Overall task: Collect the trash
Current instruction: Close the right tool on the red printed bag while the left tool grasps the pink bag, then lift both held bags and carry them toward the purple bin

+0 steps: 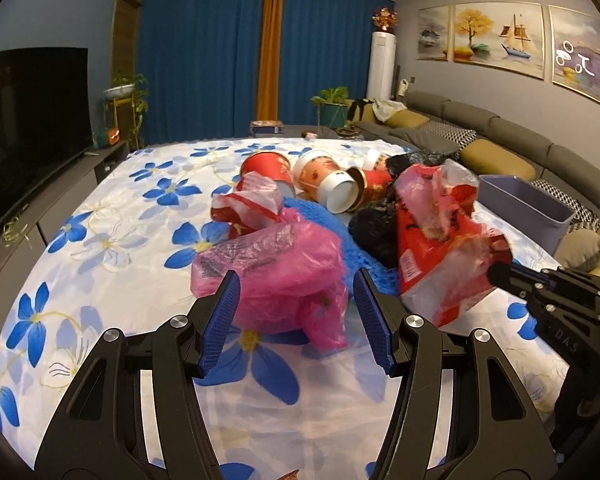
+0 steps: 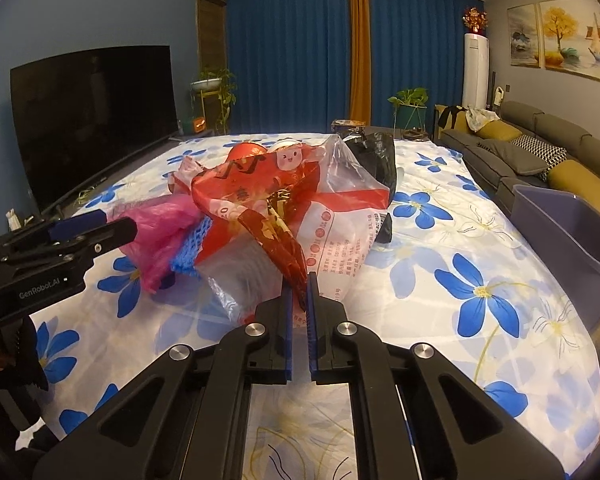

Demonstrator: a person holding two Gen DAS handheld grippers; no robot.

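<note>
A heap of trash lies on the floral cloth. My left gripper is open, its blue pads either side of a crumpled pink plastic bag. My right gripper is shut on a red and clear printed plastic bag, which also shows in the left wrist view. Behind lie red paper cups, a white cup with a cartoon face, a black bag and blue netting. A grey-purple bin stands at the right edge; it also shows in the right wrist view.
A large dark TV stands on a low cabinet at the left. A grey sofa with cushions runs along the right wall. Blue curtains, plants and a white floor air conditioner stand at the back.
</note>
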